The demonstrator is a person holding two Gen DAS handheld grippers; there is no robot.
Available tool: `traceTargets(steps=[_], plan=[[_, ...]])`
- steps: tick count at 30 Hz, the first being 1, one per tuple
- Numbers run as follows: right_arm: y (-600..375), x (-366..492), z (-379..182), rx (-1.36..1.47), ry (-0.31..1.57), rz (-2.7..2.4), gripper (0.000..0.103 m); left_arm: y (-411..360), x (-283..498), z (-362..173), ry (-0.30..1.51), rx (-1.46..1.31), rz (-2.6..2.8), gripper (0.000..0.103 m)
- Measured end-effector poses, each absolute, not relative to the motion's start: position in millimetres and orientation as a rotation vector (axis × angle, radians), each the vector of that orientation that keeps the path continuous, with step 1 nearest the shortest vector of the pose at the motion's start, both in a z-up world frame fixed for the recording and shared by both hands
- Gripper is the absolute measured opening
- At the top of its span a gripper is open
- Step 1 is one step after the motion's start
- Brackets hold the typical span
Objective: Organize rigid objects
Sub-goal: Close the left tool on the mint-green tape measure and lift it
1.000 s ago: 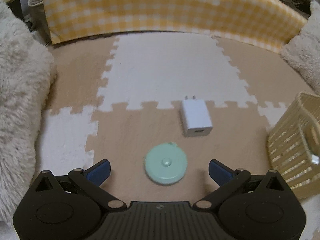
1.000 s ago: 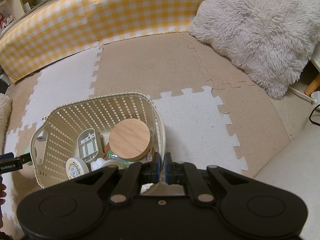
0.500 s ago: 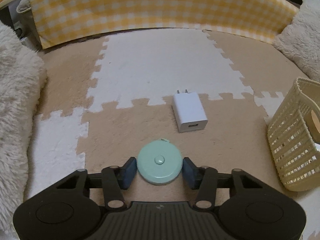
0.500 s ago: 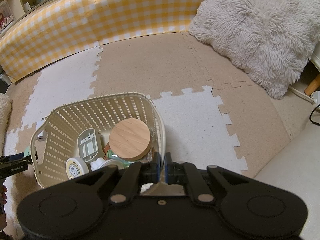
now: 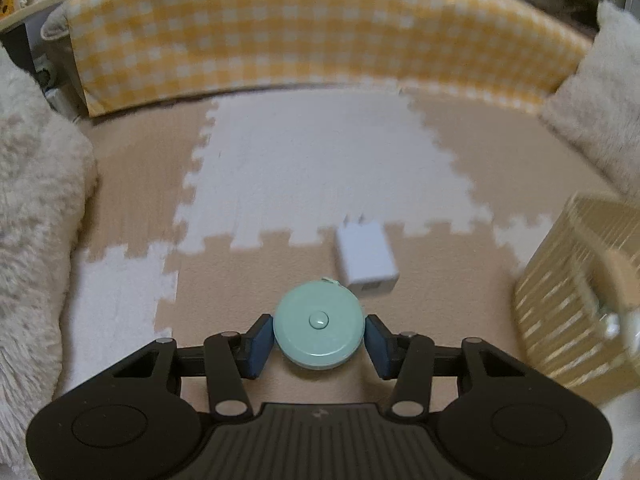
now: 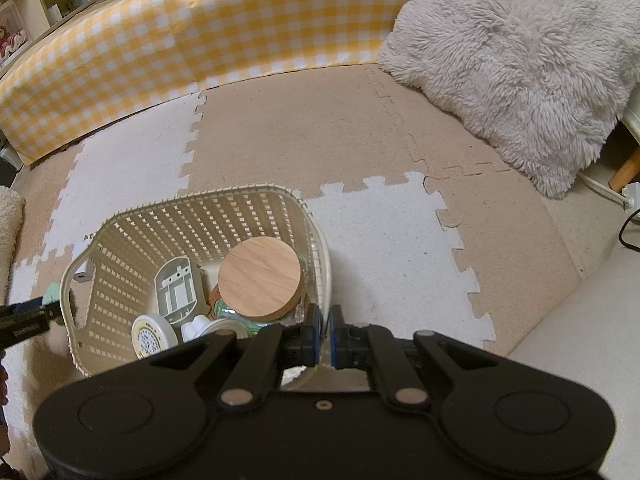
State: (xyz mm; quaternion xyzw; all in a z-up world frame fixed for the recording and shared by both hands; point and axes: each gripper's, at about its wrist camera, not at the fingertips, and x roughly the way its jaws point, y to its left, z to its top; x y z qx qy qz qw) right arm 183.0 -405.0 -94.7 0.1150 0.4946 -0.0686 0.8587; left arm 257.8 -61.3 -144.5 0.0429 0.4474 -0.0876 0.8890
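A mint-green round tape measure [image 5: 319, 326] sits between the blue pads of my left gripper [image 5: 319, 344], which is shut on its sides just above the beige mat. Behind it lies a white USB charger [image 5: 366, 258], prongs pointing away. A cream slatted basket [image 5: 568, 312] stands to the right. In the right wrist view the basket [image 6: 200, 200] holds a jar with a wooden lid [image 6: 259, 276], a grey plastic part [image 6: 176, 286] and a round white tin [image 6: 154, 336]. My right gripper [image 6: 324, 334] is shut on the basket's near rim.
Beige and white foam puzzle mats [image 6: 360, 128] cover the floor. A yellow gingham bolster [image 5: 312, 36] runs along the far side. Fluffy cushions lie at the left [image 5: 36, 208] and at the right [image 6: 516, 56]. A cable and a wooden leg [image 6: 624, 168] show at the far right.
My left gripper's jaws came in from wide open and closed on the tape measure, which now overlaps the charger's near corner in the picture. The right gripper and basket stayed still.
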Motion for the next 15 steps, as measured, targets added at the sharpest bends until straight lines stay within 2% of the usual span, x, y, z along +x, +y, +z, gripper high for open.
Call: traceTargets(steps=[15], plan=[[-405, 183, -95, 0.244, 1.039, -0.144, 0.005, -126, 222, -65, 0.730, 0.013, -0.466, 0.050]])
